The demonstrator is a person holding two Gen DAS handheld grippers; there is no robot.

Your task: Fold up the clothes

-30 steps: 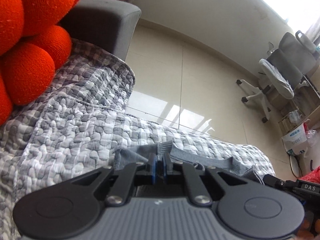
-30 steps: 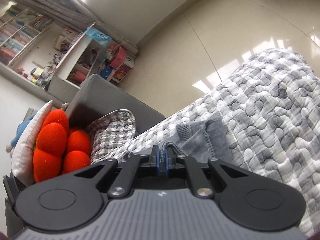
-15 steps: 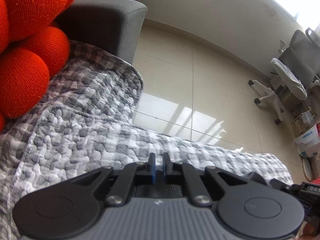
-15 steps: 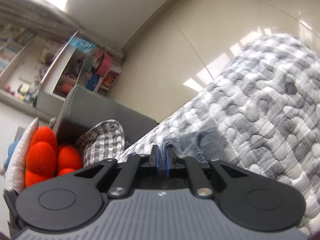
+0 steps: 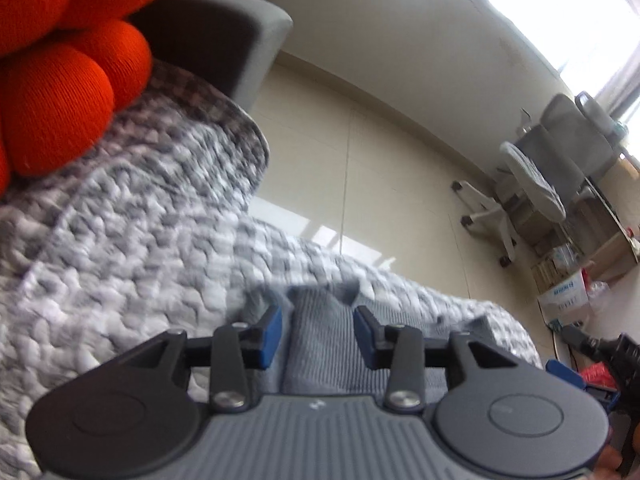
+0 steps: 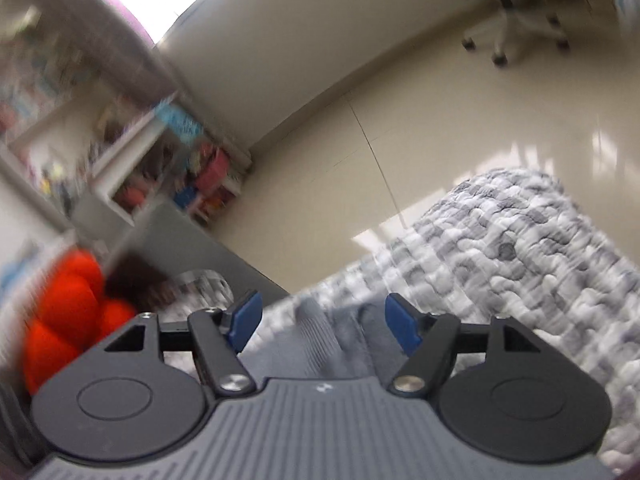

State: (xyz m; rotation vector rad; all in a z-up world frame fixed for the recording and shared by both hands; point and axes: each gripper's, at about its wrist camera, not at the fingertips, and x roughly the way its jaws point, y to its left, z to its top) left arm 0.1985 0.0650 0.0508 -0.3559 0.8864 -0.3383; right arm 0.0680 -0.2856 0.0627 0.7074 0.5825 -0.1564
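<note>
While both sets of jaws are opening, the grey ribbed knit garment (image 5: 324,344) lies on the grey-and-white quilted cover (image 5: 132,248), between and beneath the blue pads of each tool, with no pad pressing on it.

Left gripper (image 5: 318,336): jaws stand partly apart; a ribbed fold of the garment runs up the gap between them, clear of both blue pads (image 5: 269,336). Ahead of the jaws the garment ends in a short raised edge. To the left of the jaws, well apart, sits a bright orange knotted knit cushion (image 5: 60,92) against a dark grey upholstered armrest (image 5: 224,40). Far ahead and to the right stands a grey office chair on a white castor base (image 5: 540,176). A white carton with blue lettering (image 5: 564,292) sits right of the jaws; the writing is too small to read.

Right gripper (image 6: 322,320): jaws stand wide apart; the garment (image 6: 332,340) lies blurred below the gap, untouched by either pad. Left of the jaws the orange cushion (image 6: 64,312) shows, and beyond it a white bookshelf (image 6: 132,152), blurred; no label legible.
</note>
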